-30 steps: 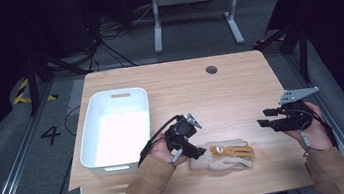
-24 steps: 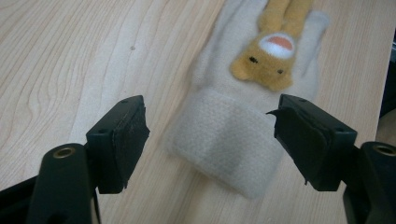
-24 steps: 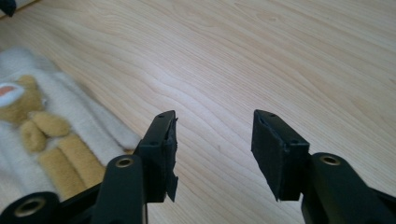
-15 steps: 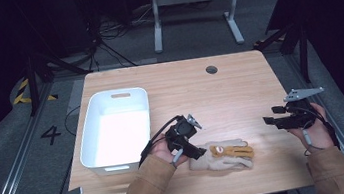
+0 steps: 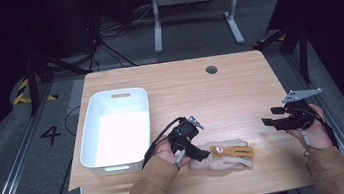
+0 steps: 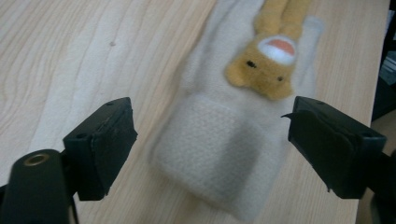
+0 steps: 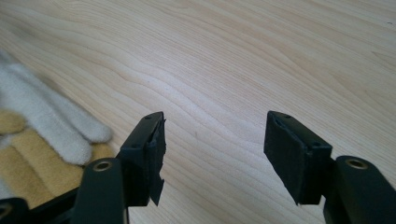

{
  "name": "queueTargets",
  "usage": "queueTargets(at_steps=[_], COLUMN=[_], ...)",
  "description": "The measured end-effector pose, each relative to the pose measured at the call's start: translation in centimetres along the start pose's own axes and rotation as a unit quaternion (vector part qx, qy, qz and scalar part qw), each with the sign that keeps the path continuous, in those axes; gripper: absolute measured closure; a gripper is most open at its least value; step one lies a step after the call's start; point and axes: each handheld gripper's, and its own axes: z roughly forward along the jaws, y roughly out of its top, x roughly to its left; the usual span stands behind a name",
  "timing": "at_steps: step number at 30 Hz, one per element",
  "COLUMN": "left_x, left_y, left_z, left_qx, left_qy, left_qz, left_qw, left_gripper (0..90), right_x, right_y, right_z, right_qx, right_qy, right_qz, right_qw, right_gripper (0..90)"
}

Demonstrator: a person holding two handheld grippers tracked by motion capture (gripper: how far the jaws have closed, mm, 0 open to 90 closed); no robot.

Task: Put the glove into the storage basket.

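Left claw spread over glove

You work in a lab-style recording bay: a bare wooden table on metal framing, cables across grey carpet, hazard tape and a floor number.

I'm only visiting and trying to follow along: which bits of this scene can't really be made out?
- Glove: left gripper view, its cuff end is blurred, the fingers are cut by the top edge.
- Glove, high view: the left tongs cover its cuff end.
- Glove, right gripper view: only the fingertips are in frame at the left edge.
- White bin: high view, its inside is glared out.
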Motion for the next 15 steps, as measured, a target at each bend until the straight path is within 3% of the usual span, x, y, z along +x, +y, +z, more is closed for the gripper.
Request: queueTargets(at_steps=[5,8,15], left_x=[-0.3,-0.5,-1.2], left_y=[0.0,-0.1,-0.1], left_z=[0.6,1.3,2.0], left_qx=[0.009,0.015,0.019], left_qy=[0.003,-0.009,-0.012], left_qz=[0.024,0.036,0.065], left_qw=[0.9997,0.9992,0.9976], left_gripper=[6.7,2.4,0.7], right_x=[0.0,0.0,0.1], right_y=[0.0,0.0,0.0], right_z=[0.0,0.0,0.0], right_qx=[-0.003,-0.003,-0.005], right_qy=[0.002,0.003,0.008], right_qz=[0.002,0.002,0.003], right_qw=[1.0000,1.0000,1.0000], right_gripper=[37.9,37.6,37.4])
